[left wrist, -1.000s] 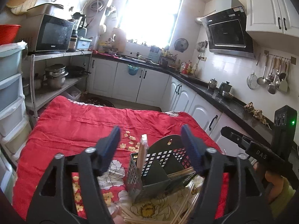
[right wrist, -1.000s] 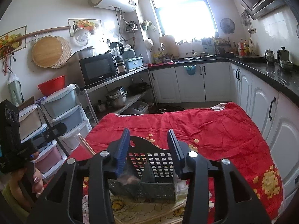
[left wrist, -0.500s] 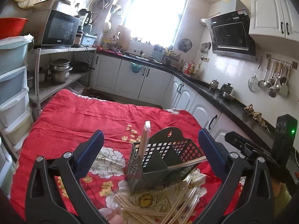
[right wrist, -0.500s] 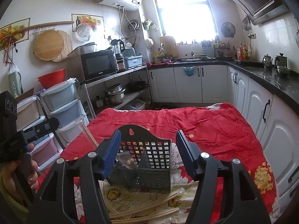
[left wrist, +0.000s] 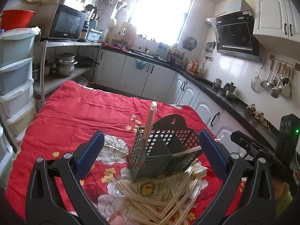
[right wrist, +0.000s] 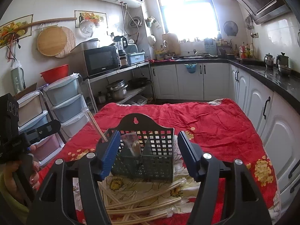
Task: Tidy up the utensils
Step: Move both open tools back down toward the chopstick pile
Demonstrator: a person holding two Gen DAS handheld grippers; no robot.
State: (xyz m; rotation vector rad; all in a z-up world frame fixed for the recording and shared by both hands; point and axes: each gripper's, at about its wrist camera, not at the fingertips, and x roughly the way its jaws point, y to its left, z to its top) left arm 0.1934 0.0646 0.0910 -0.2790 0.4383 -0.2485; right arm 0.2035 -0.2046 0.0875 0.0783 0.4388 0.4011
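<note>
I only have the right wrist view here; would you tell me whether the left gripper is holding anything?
Observer: No. The left gripper is open and empty, and it faces the dark perforated plastic utensil caddy.
Operator: Thank you. I see the upright wrapped chopstick in the caddy; is there another that I may be missing?
Observer: Yes. A bare wooden chopstick lies slanted across the end away from the upright one, with its tip poking past the rim.
Operator: Are there any other utensils nearby?
Observer: Metal ladles and a strainer hang from a wall rail, outside your view.
</note>
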